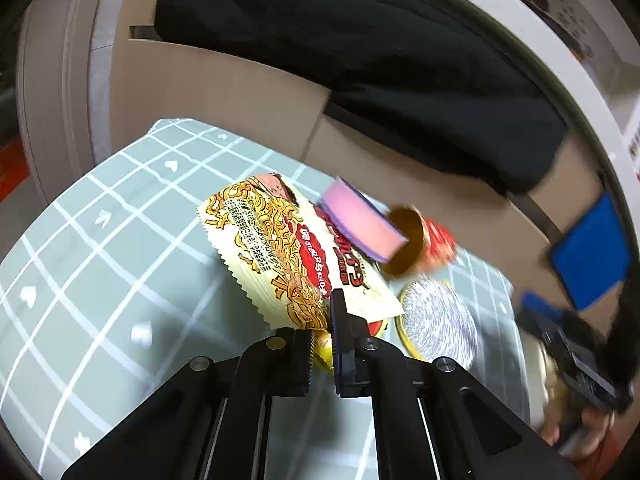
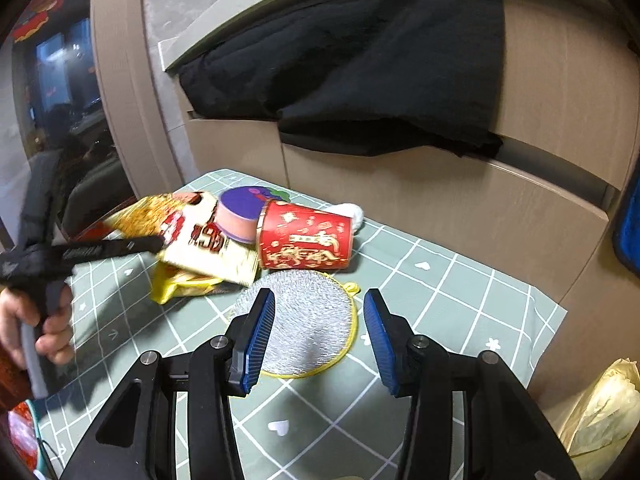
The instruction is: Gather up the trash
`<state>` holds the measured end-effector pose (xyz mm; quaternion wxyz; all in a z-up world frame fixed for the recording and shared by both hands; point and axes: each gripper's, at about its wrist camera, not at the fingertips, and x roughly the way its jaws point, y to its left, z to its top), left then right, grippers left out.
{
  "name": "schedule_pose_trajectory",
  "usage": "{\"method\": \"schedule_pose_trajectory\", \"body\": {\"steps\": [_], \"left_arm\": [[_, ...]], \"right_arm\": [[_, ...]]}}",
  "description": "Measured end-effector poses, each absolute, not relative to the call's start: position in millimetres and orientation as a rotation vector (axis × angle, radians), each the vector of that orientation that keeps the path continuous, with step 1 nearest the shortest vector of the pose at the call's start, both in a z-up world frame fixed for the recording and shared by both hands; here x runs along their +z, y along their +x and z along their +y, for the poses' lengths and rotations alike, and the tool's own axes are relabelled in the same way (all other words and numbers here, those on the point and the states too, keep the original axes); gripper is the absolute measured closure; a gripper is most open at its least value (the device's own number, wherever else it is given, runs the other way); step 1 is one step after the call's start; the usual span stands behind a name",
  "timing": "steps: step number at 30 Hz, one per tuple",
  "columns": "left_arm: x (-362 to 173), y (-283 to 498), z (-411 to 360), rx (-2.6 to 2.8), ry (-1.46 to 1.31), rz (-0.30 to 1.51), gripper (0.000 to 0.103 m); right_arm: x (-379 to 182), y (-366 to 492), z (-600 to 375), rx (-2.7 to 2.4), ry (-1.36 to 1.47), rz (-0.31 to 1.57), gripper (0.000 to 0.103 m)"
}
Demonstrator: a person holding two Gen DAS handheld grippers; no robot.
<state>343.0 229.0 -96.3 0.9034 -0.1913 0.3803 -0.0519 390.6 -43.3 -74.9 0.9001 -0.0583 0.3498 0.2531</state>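
A: Starting at the left, what has the left gripper (image 1: pixel 322 334) got?

B: It is clenched on the noodle wrapper (image 1: pixel 296 256). The jaws are pinched on the wrapper's near corner, and in the right wrist view the packet hangs tilted off that gripper's tip, raised above the green checked tablecloth (image 2: pixel 420 300). A hand (image 2: pixel 36 328) grips the tool's handle at the far left edge.

A: Anything beneath it?

B: A crumpled yellow packet (image 2: pixel 180 286) lies flat on the cloth, partly covered by the wrapper.

A: And moving toward the middle?

B: A pink and purple round container (image 2: pixel 238 216) lies just behind the wrapper, touching the mouth of a red paper cup (image 2: pixel 306 242) that lies on its side. In front of the cup rests a silver round scrubber (image 2: pixel 312 328) with a yellow edge.

A: The right gripper (image 2: pixel 320 340)?

B: Released. Its blue pads (image 2: pixel 258 340) stand wide apart over the scrubber, with nothing pressed between them.

A: Farther right?

B: A beige cabinet (image 2: pixel 460 216) with a black garment (image 2: pixel 360 80) draped over it, and a pale plastic bag (image 2: pixel 600 412) at the lower right corner.
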Motion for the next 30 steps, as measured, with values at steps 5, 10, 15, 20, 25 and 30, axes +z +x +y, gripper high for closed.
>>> {"method": "schedule_pose_trajectory", "body": {"steps": [5,10,15,20,25,30], "left_arm": [[-92,299,222,-0.140,-0.357,0.803,0.096],[-90,269,232,-0.178,-0.384,0.816,0.096],[-89,257,237,-0.193,-0.407,0.802,0.092],[-83,247,248,-0.139,-0.449,0.739,0.059],[-87,263,266,-0.002,-0.536,0.735,0.058],[-96,289,279,0.077,-0.581,0.755,0.060]], "right_arm": [[-77,388,-29,0.541,-0.138,0.737,0.059],[-77,384,-13,0.593,-0.146,0.758,0.060],[-85,376,-2,0.606,-0.164,0.804,0.060],[-96,364,5,0.621,-0.200,0.835,0.060],[-98,359,7,0.613,-0.202,0.839,0.060],[-96,349,8,0.619,-0.229,0.823,0.060]]}}
